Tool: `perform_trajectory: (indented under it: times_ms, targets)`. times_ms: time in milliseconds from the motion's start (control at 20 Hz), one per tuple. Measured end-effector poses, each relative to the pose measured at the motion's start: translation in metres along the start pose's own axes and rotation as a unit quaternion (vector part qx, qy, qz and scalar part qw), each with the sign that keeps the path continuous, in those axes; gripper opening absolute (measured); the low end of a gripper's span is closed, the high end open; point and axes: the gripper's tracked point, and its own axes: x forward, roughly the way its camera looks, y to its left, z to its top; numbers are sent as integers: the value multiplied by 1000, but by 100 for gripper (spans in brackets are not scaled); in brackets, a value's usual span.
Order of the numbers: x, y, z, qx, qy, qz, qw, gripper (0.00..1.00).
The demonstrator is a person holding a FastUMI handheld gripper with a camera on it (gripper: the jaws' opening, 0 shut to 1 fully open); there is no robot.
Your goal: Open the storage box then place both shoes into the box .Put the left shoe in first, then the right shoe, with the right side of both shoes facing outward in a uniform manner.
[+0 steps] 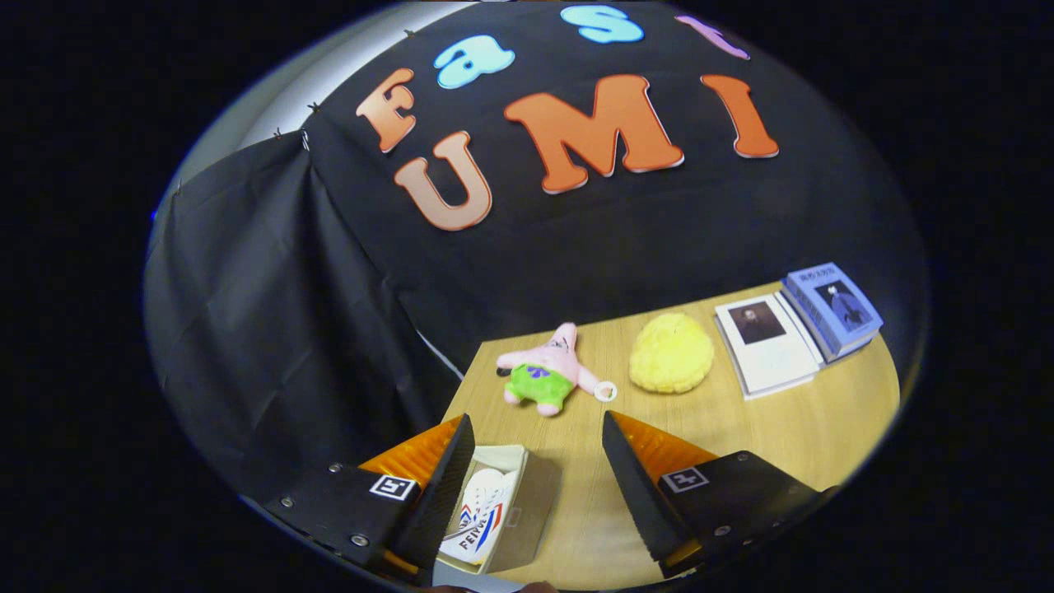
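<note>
My gripper [537, 432] is open, held high above the wooden table [823, 428] with nothing between its fingers. Below the left finger [445, 486] stands the storage box [527, 502], open at the top. A white shoe [478, 515] with red and blue markings lies inside it, partly hidden behind that finger. I cannot tell whether a second shoe is in the box. The right finger [634, 486] hangs over bare table to the right of the box.
Beyond the fingers lie a pink star plush toy [547, 371] with green shorts, a yellow fluffy lump [671, 352], a white book [766, 344] and a blue book [833, 309]. Black cloth walls close the booth behind and to the left. The table's left edge runs just beside the box.
</note>
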Motion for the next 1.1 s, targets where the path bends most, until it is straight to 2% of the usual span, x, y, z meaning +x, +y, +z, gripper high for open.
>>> perform_trajectory:
  times_ms: [150, 350, 500, 900, 1100]
  targets:
    - [-20, -24, 34, -54, -63, -23, 996, 95]
    - [-45, -53, 71, -99, -140, -45, 984, 97]
    - [-62, -72, 89, -102, -163, -61, 979, 98]
    - [-115, -73, 136, -137, -230, -47, 962, 98]
    - [-131, -77, 155, -145, -261, -57, 953, 98]
